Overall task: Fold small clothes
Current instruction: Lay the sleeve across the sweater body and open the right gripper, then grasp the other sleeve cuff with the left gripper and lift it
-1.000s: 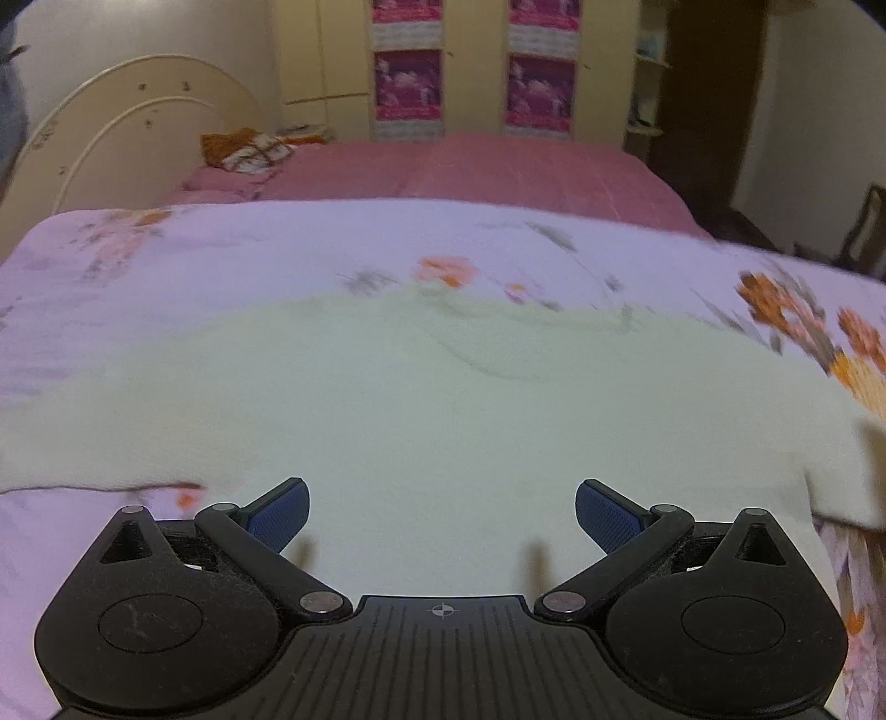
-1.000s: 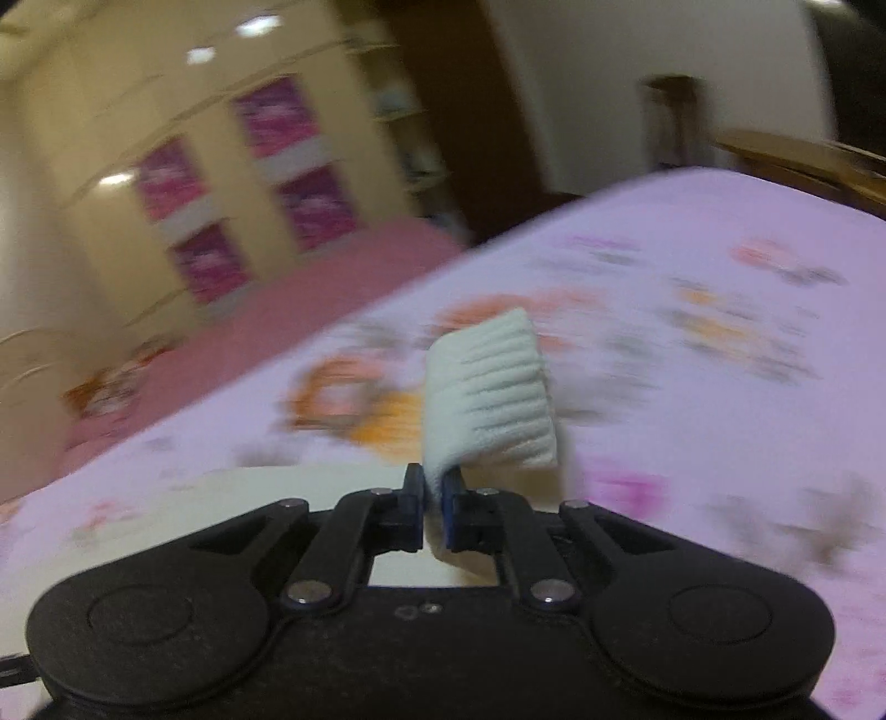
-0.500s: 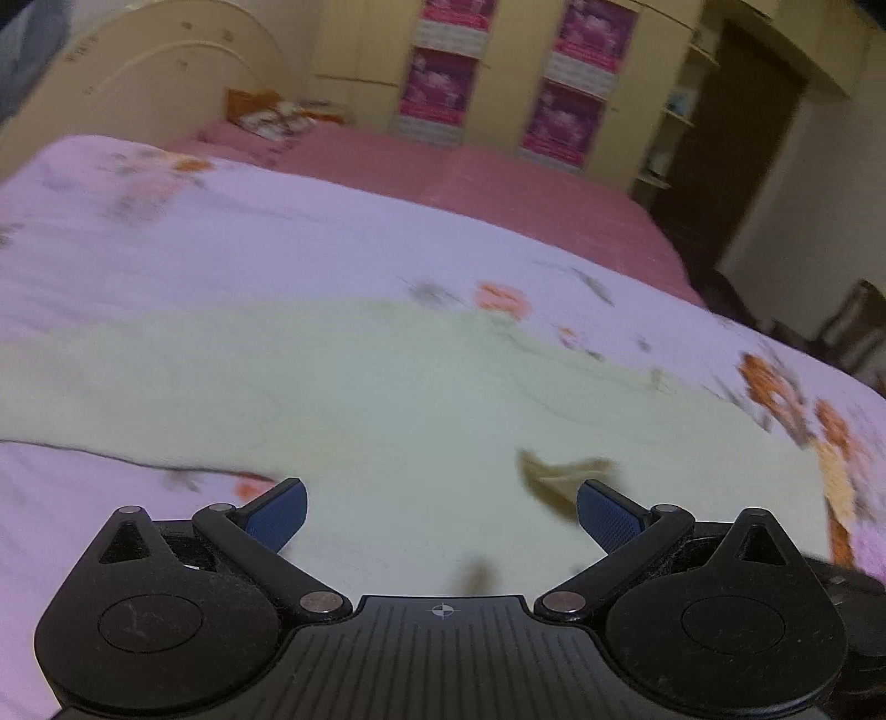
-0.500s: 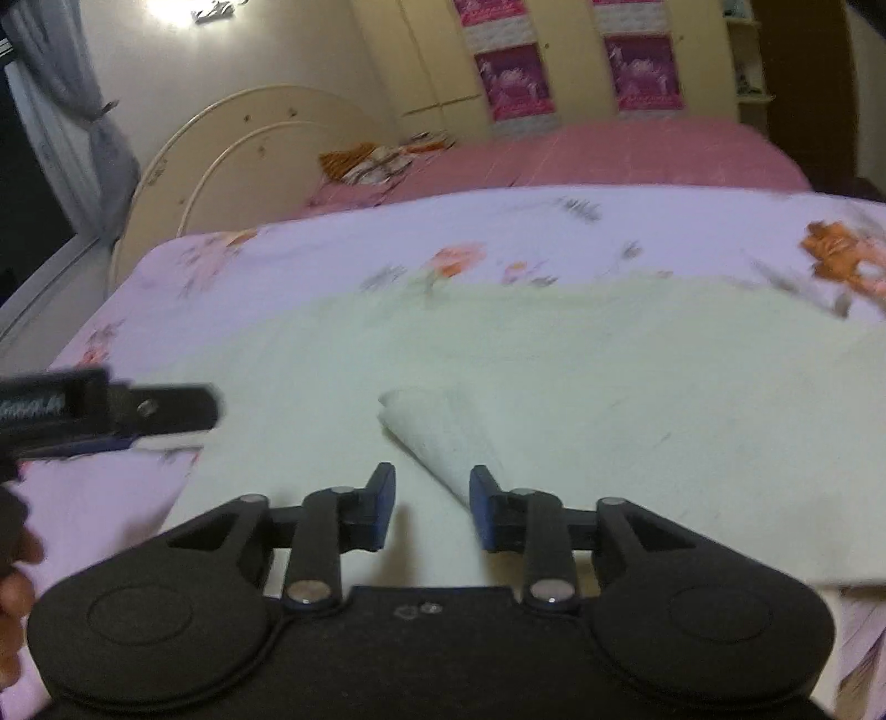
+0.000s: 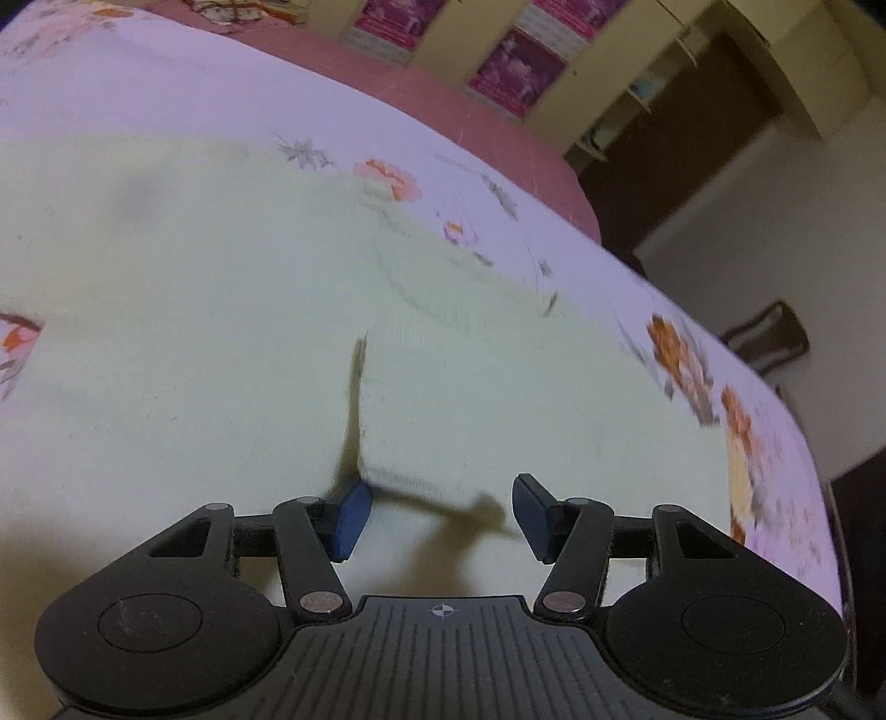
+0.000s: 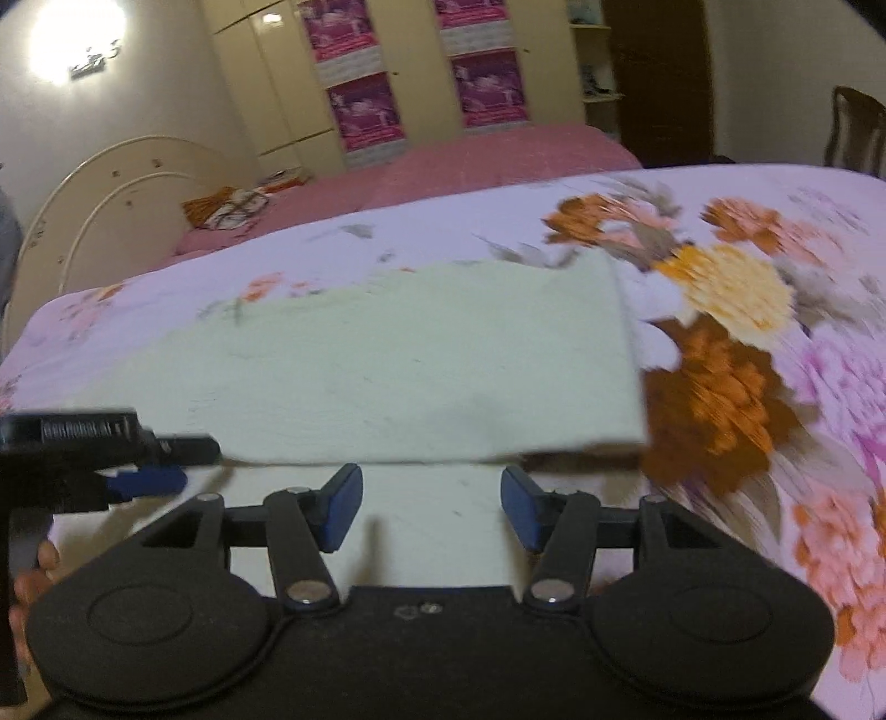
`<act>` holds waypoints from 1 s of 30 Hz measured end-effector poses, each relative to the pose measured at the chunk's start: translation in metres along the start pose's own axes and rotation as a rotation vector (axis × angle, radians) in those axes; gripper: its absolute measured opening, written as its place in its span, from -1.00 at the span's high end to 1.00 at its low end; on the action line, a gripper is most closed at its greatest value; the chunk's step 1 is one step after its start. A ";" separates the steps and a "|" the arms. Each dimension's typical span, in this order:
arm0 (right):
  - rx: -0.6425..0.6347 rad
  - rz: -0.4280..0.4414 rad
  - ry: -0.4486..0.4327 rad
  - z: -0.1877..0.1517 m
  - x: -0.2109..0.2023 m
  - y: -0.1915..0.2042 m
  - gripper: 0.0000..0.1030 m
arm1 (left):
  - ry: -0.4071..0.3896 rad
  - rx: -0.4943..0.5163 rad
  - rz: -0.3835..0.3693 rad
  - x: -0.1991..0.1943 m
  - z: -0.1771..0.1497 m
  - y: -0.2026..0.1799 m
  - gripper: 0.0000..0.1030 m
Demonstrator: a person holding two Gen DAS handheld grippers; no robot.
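While both tongs gape (left (image 5: pixel 437 512), right (image 6: pixel 429 507)), only right view shows garment (image 6: pixel 387 360) edge.

Dim warm indoor light, glaring wall lamp (image 6: pixel 75 41), motion blur, fisheye-bent edges.

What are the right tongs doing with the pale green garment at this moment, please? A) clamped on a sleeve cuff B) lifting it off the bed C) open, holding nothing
C: the right tongs stand open and empty over the flat garment.
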State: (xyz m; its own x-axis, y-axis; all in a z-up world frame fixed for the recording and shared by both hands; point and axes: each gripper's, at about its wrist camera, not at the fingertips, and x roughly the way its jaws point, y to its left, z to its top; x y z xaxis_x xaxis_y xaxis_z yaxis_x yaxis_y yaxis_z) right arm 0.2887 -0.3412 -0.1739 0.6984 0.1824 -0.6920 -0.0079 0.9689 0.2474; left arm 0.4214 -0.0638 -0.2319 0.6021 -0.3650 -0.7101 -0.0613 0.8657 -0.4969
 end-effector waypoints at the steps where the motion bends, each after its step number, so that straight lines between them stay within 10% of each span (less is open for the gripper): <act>1: -0.001 -0.011 -0.001 -0.004 -0.001 0.001 -0.07 | -0.008 -0.012 -0.005 0.002 -0.001 -0.005 -0.10; 3: -0.002 -0.040 -0.003 -0.005 0.001 -0.004 -0.07 | -0.038 -0.022 -0.009 0.010 -0.002 -0.009 0.04; 4: -0.003 -0.054 -0.003 -0.006 0.003 -0.009 -0.07 | -0.048 -0.029 -0.005 0.009 -0.001 -0.011 0.77; 5: -0.005 -0.072 -0.004 -0.006 0.004 -0.011 -0.07 | -0.040 -0.042 -0.005 0.011 0.001 -0.010 0.94; 16: -0.008 -0.159 0.011 0.002 0.025 -0.022 -0.20 | -0.283 -0.075 -0.058 -0.049 0.052 -0.003 0.95; 27: -0.023 -0.126 0.004 0.018 0.054 -0.011 0.05 | -0.292 -0.116 0.171 -0.028 0.052 0.068 0.95; 30: 0.003 -0.092 -0.004 0.020 0.055 -0.015 0.72 | -0.271 -0.088 0.219 -0.020 0.046 0.075 0.94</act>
State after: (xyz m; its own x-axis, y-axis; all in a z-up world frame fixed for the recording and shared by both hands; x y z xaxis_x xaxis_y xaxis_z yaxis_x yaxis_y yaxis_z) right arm 0.3412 -0.3490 -0.2023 0.6988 0.0921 -0.7094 0.0585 0.9810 0.1850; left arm 0.4410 0.0240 -0.2323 0.7559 -0.0597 -0.6520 -0.2732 0.8762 -0.3970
